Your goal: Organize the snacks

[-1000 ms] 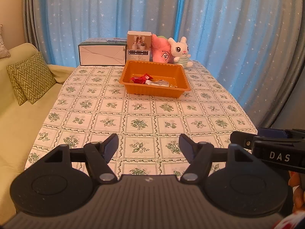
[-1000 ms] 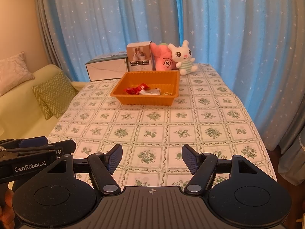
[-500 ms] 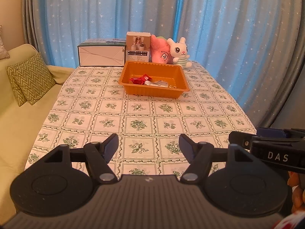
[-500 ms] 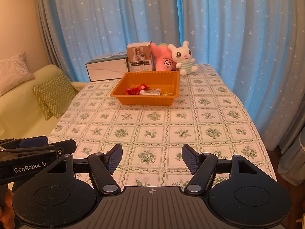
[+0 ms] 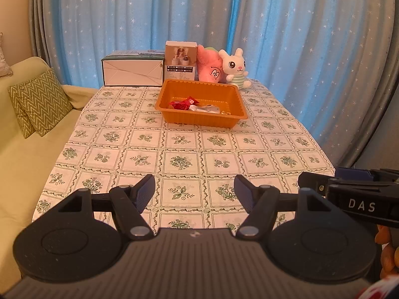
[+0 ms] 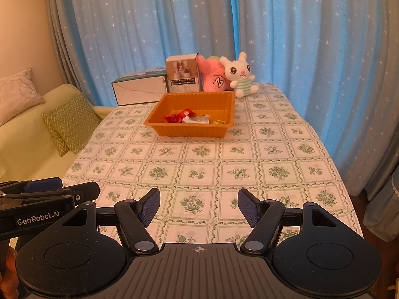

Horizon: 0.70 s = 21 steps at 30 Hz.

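An orange tray stands at the far middle of the table. It holds a red snack packet, a silver wrapper and small yellowish pieces. My left gripper is open and empty, over the table's near edge, far from the tray. My right gripper is open and empty, also at the near edge, to the right of the left one. Each gripper's side shows in the other's view.
The table has a green floral cloth. Behind the tray stand a white box, a small product box, a pink plush and a white bunny plush. A green sofa with cushions is left. Blue curtains hang behind.
Both grippers have drawn back slightly from the table, so the tray looks a little farther. Both stay open and empty.
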Tool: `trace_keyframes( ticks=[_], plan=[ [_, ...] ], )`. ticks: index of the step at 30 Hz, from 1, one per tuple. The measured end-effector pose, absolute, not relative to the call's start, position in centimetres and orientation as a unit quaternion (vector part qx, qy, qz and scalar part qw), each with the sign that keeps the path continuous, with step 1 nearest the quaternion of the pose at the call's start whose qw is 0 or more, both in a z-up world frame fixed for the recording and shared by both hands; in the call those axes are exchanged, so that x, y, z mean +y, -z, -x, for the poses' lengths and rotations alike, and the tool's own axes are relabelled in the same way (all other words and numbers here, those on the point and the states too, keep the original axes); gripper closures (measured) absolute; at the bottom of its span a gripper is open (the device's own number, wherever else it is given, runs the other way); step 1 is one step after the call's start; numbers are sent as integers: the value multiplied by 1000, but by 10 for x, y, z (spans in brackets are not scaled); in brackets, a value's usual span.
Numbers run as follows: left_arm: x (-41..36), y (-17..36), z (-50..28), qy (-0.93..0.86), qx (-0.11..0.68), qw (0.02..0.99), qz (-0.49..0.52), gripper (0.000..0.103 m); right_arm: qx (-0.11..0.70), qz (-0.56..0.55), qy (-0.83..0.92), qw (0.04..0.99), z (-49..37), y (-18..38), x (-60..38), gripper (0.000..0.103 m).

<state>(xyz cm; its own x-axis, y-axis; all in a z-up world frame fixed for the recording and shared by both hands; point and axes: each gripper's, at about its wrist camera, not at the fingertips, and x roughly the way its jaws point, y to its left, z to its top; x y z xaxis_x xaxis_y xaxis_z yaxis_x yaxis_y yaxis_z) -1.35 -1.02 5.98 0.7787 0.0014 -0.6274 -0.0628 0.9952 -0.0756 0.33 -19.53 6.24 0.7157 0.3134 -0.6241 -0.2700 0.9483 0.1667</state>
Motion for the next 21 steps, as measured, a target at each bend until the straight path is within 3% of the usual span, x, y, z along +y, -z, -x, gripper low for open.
trace_keyframes(
  ticks=[21],
  plan=[
    [-11,-59,13,-17,333,941,48,35,342,-32,-158,926,-3,-62,-195,34]
  ],
)
